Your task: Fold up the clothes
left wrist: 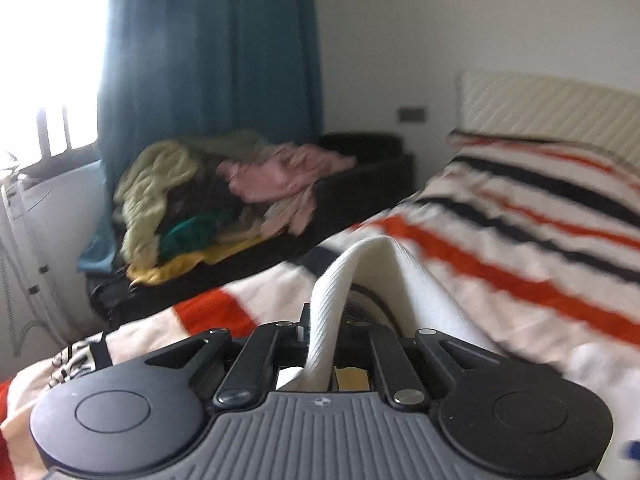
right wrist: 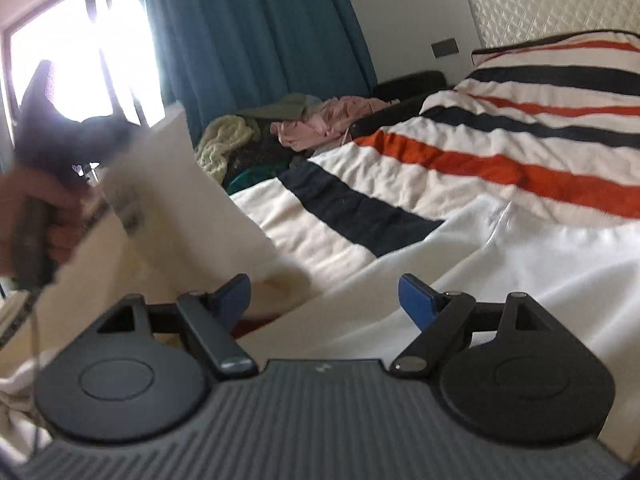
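Note:
A white garment (left wrist: 384, 276) lies on the striped bedspread (left wrist: 520, 240). My left gripper (left wrist: 322, 332) is shut on a ribbed edge of it and holds that edge raised above the bed. In the right wrist view the same white garment (right wrist: 500, 264) spreads across the bed in front, and one part of it (right wrist: 168, 184) is lifted at the left by the left gripper and the hand that holds it. My right gripper (right wrist: 324, 300) is open, its blue pads (right wrist: 416, 300) apart just above the cloth, holding nothing.
A pile of mixed clothes (left wrist: 208, 196) lies on a dark bench (left wrist: 360, 184) beside the bed, under a teal curtain (left wrist: 208, 48) and a bright window. The quilted headboard (right wrist: 552, 4) and a striped pillow (right wrist: 560, 52) stand at the far right.

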`<state>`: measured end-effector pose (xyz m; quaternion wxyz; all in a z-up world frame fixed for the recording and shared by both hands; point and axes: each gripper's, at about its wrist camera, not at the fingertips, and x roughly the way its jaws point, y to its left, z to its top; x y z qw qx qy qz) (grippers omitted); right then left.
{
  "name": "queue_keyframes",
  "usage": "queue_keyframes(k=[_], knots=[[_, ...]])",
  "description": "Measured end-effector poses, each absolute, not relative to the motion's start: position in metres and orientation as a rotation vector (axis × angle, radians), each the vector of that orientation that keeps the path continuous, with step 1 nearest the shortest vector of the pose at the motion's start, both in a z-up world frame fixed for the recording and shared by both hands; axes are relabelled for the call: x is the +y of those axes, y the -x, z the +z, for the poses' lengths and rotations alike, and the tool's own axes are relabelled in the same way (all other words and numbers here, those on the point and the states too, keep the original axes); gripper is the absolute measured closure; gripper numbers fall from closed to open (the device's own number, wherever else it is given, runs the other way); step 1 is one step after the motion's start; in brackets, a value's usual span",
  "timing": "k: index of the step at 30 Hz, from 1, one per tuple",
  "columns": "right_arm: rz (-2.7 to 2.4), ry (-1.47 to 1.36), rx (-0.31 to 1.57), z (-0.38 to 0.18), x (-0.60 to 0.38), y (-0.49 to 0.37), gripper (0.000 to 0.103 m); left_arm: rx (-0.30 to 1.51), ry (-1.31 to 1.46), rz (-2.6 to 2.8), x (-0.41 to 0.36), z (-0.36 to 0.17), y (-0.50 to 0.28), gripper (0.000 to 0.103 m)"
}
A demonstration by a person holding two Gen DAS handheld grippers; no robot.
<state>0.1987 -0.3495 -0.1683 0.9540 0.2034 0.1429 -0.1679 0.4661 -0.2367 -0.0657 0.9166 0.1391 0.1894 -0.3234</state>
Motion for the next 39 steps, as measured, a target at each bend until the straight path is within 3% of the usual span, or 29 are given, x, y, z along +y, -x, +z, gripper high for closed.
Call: queue_keyframes(k=[4, 7, 10, 12, 15, 18, 23, 32, 39], knots=[[-0.323, -0.41, 0.299, -0.182, -0.35, -0.213, 0.02, 0.478, -0.275, -0.553, -0.236, -0.108, -0.53, 0.095], [-0.299, -0.397, 0.288, -0.187, -0.347, -0.221, 0.02, 0.552, -0.284, -0.516, -0.23, -0.127, -0.568, 0.087], [-0.277, -0.373, 0.284, -0.19, -0.342, -0.228, 0.02, 0.579, -0.248, -0.485, -0.219, -0.128, -0.573, 0.069], [-0.265, -0.359, 0.291, -0.191, -0.339, -0.232, 0.02, 0.573, -0.253, -0.473, -0.211, -0.118, -0.565, 0.045], [-0.261, -0.355, 0.287, -0.189, -0.339, -0.232, 0.02, 0.55, -0.226, -0.469, -0.192, -0.085, -0.526, 0.03], [-0.259, -0.349, 0.287, -0.185, -0.338, -0.23, 0.02, 0.516, -0.134, -0.477, -0.153, -0.048, -0.465, 0.023], [-0.241, -0.304, 0.282, -0.172, -0.33, -0.221, 0.02, 0.493, -0.076, -0.403, -0.087, -0.01, -0.349, 0.021], [-0.179, -0.176, 0.228, -0.134, -0.31, -0.182, 0.021, 0.503, -0.007, -0.252, 0.002, -0.004, -0.171, 0.021], [-0.102, -0.148, 0.232, -0.105, -0.292, -0.149, 0.021, 0.476, 0.048, -0.215, 0.024, -0.002, -0.107, 0.021]])
